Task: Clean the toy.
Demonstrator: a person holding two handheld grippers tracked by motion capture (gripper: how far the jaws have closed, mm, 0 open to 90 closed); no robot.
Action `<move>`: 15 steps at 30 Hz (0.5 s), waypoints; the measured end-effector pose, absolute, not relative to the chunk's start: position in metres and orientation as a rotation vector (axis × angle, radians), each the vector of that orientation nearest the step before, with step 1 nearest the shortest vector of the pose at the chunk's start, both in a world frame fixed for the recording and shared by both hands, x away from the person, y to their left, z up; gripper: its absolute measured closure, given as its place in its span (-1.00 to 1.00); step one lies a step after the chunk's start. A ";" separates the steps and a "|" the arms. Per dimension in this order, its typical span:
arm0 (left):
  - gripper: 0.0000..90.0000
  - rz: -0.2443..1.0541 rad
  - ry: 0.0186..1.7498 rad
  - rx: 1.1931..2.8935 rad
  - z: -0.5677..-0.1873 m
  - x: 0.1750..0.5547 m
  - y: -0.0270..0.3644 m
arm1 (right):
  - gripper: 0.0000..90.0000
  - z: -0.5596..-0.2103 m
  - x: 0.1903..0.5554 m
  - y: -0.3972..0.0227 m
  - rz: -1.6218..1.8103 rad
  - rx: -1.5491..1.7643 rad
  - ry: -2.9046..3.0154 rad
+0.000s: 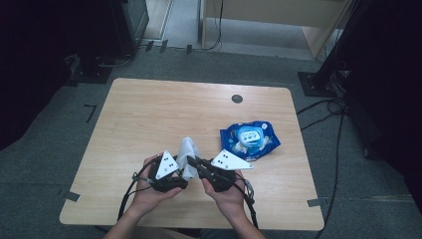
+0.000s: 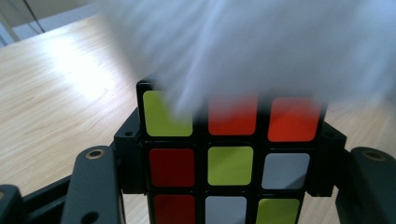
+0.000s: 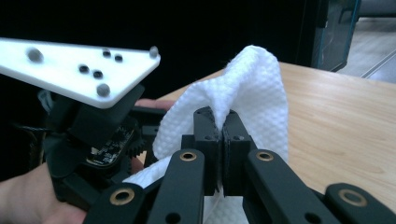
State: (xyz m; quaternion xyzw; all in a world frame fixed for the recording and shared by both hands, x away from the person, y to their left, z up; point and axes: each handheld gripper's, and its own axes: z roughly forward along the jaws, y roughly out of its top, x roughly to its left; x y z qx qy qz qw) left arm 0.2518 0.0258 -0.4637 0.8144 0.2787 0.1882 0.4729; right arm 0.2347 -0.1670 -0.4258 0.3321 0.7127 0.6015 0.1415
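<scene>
So the left gripper [image 1: 175, 168] has a puzzle cube [image 2: 229, 158] clamped between its jaws, near the front edge of the table [image 1: 149, 109], a bit left of centre. In the left gripper view you can see the cube's face square on: yellow-green, red and white stickers, with the black jaws pressing on its two sides. The top row of stickers is half hidden behind a blurry white sheet.

That sheet is a white wipe [image 3: 243, 88], and the right gripper [image 3: 222, 140] is pinching it. The jaws are squeezed tight together with a fold of the cloth caught between them, and the rest of it puffs up above the pads and hangs down below. From the high view the wipe [image 1: 188, 155] sits right between the two grippers, draped over the cube, so you can't really make out the cube from up there.

The right gripper [image 1: 199, 167] is just beside the left one, both held low over the table by a hand each.

Off to the right, well apart from the hands, a blue wipe packet [image 1: 250, 139] lies flat on the table.
</scene>
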 end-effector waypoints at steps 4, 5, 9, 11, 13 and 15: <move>-0.25 0.487 0.662 1.980 -0.461 0.247 0.024 | 0.95 -0.436 0.236 -0.163 1.709 0.962 2.067; -0.25 0.483 0.664 1.975 -0.460 0.248 0.025 | 0.95 -0.437 0.237 -0.165 1.701 0.971 2.059; -0.25 0.482 0.671 1.956 -0.458 0.249 0.030 | 0.95 -0.444 0.245 -0.174 1.624 1.013 2.017; -0.25 0.482 0.668 1.955 -0.459 0.248 0.030 | 0.95 -0.451 0.252 -0.182 1.563 1.062 2.014; -0.25 0.471 0.667 1.938 -0.458 0.249 0.032 | 0.94 -0.460 0.260 -0.190 1.499 1.143 2.035; -0.24 0.483 0.668 1.946 -0.457 0.250 0.033 | 0.94 -0.469 0.265 -0.197 1.495 1.237 2.026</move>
